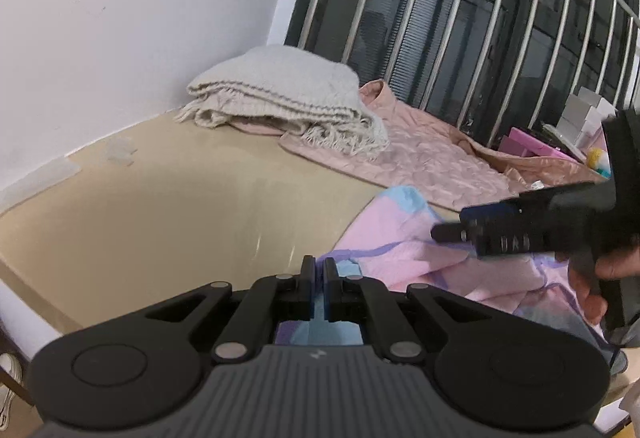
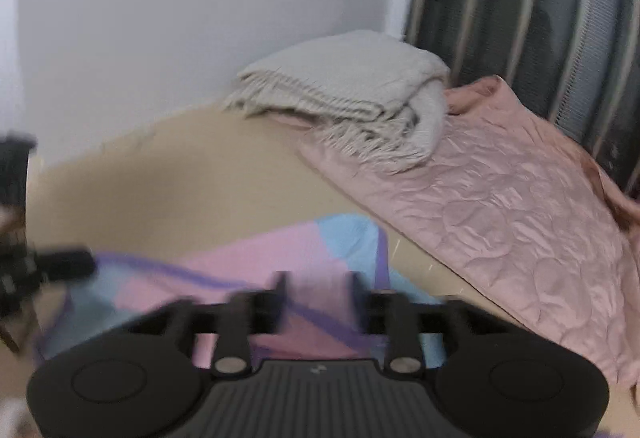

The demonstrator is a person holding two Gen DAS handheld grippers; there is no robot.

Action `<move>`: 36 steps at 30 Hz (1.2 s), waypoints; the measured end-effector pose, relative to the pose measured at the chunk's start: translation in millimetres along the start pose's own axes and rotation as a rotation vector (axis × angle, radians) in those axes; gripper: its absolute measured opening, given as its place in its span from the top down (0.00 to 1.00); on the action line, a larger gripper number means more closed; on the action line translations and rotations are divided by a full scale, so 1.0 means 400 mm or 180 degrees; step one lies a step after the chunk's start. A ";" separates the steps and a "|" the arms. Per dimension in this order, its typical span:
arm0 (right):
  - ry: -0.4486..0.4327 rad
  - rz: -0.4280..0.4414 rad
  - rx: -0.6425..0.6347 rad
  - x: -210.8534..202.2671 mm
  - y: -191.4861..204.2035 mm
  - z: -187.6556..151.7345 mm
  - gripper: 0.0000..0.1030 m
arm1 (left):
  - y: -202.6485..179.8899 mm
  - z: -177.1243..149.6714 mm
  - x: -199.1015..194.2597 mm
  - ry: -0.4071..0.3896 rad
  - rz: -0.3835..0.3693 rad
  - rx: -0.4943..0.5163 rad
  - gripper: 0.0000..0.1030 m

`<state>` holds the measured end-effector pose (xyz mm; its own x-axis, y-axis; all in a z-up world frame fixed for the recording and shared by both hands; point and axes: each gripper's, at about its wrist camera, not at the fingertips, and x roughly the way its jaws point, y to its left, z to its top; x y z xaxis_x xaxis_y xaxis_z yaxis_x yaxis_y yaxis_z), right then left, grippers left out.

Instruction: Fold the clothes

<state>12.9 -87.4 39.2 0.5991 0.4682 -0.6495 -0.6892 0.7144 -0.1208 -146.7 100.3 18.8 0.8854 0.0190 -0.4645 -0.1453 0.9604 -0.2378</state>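
Note:
A pink and light-blue garment with purple trim (image 1: 404, 250) lies rumpled on the tan surface (image 1: 180, 206). My left gripper (image 1: 319, 265) is shut on a blue and purple edge of it, which shows between the fingers. In the left wrist view my right gripper (image 1: 448, 226) comes in from the right, held by a hand (image 1: 592, 290), just above the pink cloth. The blurred right wrist view shows the right gripper (image 2: 318, 278) open over the garment (image 2: 260, 254), with nothing gripped. The left gripper (image 2: 76, 262) sits at that view's left edge.
A folded grey-white fringed blanket (image 1: 280, 98) rests on a pink quilted cover (image 1: 424, 154) at the back. Behind them stand a metal railing (image 1: 452, 18) and dark windows. Small boxes (image 1: 580, 114) sit at the far right. A white wall (image 1: 120, 18) bounds the left.

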 end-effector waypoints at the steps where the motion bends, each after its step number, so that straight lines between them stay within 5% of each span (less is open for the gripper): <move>1: 0.0015 -0.0002 -0.0084 0.009 0.006 -0.015 0.59 | 0.005 -0.002 0.001 0.0018 0.0004 -0.0013 0.97; 7: -0.0124 0.0268 0.0134 0.010 -0.010 -0.050 0.97 | 0.015 -0.004 0.002 0.0029 0.0026 -0.0014 0.97; 10: -0.0236 0.0345 0.0182 0.000 -0.013 -0.057 1.00 | 0.017 0.000 -0.002 0.0003 0.0042 -0.0037 0.97; 15: -0.0657 0.0253 0.0271 -0.057 -0.016 -0.015 1.00 | 0.037 0.007 -0.019 -0.0183 0.0173 -0.0215 0.97; 20: -0.0956 0.0442 -0.0008 -0.034 0.055 0.135 1.00 | 0.075 0.006 -0.044 -0.0549 0.0536 -0.0562 0.97; 22: -0.0964 0.0524 -0.0175 0.020 0.100 0.204 1.00 | 0.090 0.006 -0.054 -0.0695 0.0681 -0.0700 0.97; 24: -0.0854 0.0574 -0.0257 0.097 0.140 0.263 0.97 | 0.106 0.001 -0.031 -0.0492 0.0754 -0.0734 0.96; 26: -0.0532 0.0648 -0.0290 0.184 0.172 0.306 0.82 | 0.122 -0.013 -0.022 -0.0345 0.0789 -0.0834 0.95; 28: -0.0433 0.0530 -0.0256 0.195 0.177 0.309 0.81 | 0.137 -0.026 -0.027 -0.0308 0.0838 -0.0922 0.92; 32: -0.0486 0.0460 0.0055 0.127 0.121 0.264 0.66 | 0.149 -0.010 -0.035 -0.0306 0.0831 -0.0843 0.64; 36: -0.0188 0.0477 0.0209 0.065 0.079 0.153 0.66 | 0.130 0.027 0.013 -0.0096 0.0614 -0.0554 0.63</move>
<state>31.7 -20.9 64.5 0.5160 0.6004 -0.6110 -0.7456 0.6659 0.0247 -144.7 153.2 13.4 0.8464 0.2078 -0.4904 -0.3842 0.8759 -0.2918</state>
